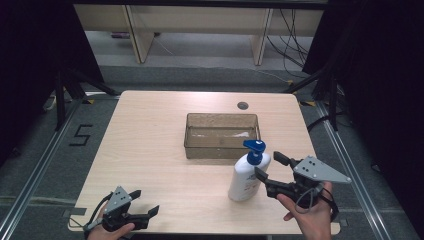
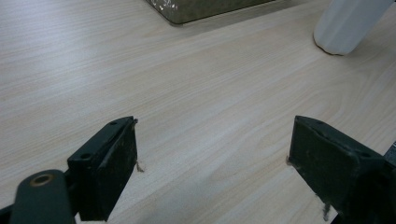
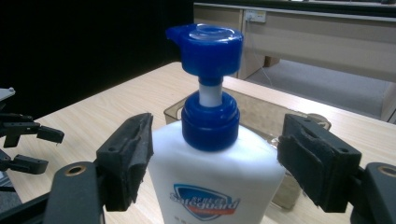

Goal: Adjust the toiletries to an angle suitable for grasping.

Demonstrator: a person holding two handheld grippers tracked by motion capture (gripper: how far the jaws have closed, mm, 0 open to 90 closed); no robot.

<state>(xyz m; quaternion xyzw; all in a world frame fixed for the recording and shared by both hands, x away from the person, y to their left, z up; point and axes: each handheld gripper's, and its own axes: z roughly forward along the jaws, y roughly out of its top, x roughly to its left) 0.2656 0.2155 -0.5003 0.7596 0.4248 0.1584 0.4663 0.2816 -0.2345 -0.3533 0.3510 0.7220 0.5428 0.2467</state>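
Right gripper (image 3: 212,158) jaws spread, straddling upright soap bottle (image 3: 212,186), not clamped. Left gripper (image 1: 131,211) released, well apart, holding nothing.

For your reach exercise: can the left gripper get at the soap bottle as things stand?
Probably yes: only bare table lies between the open left gripper and the soap bottle, though the right gripper already straddles it.
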